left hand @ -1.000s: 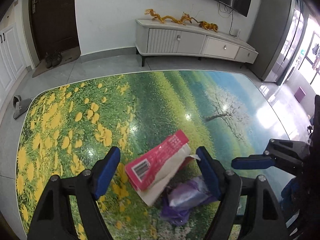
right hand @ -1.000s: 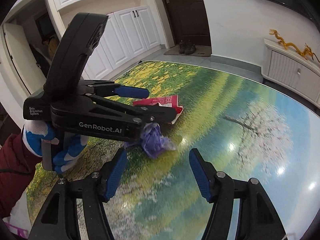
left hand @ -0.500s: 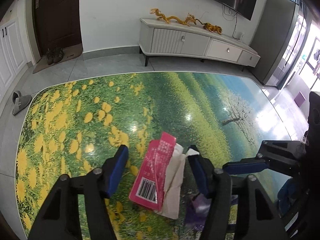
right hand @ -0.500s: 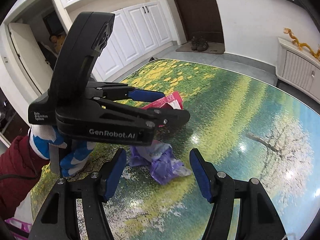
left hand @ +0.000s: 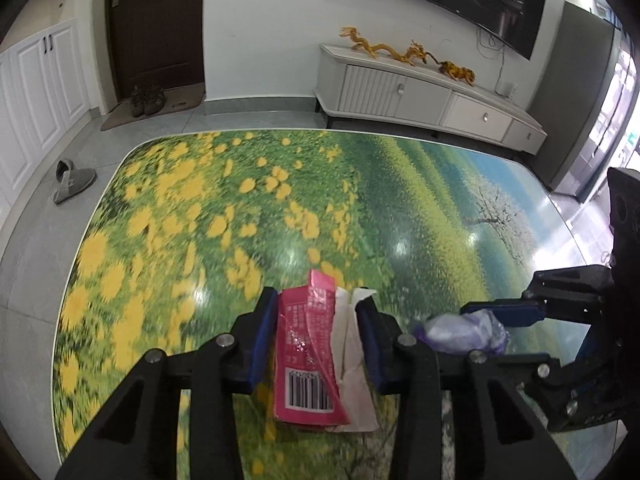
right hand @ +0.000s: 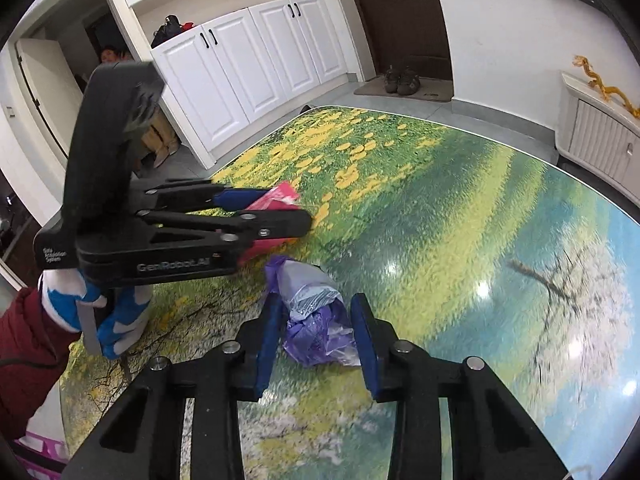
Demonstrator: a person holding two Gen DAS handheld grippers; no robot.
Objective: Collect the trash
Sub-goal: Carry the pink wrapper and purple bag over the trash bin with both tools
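A pink wrapper packet (left hand: 304,344) with white tissue tucked in it lies on the glossy landscape-print table (left hand: 360,200). My left gripper (left hand: 318,298) has its jaws closing on it, and both blue pads touch its sides. The right wrist view shows the same packet (right hand: 276,196) in the left gripper (right hand: 280,210). A crumpled purple plastic bag (right hand: 316,312) lies just to the right. My right gripper (right hand: 316,300) is closing on the bag, with a pad against each side. In the left wrist view the bag (left hand: 460,330) sits in the right gripper (left hand: 480,332).
A gloved hand (right hand: 120,320) with a dark red sleeve holds the left gripper. Beyond the table are a white TV cabinet (left hand: 420,92), a grey slipper (left hand: 74,180) on the floor, shoes (left hand: 146,100) by the door and white cupboards (right hand: 260,52).
The left jaws have narrowed and slid forward until the pink packet sits between the pads. The right jaws have closed in from wide apart onto the purple bag.
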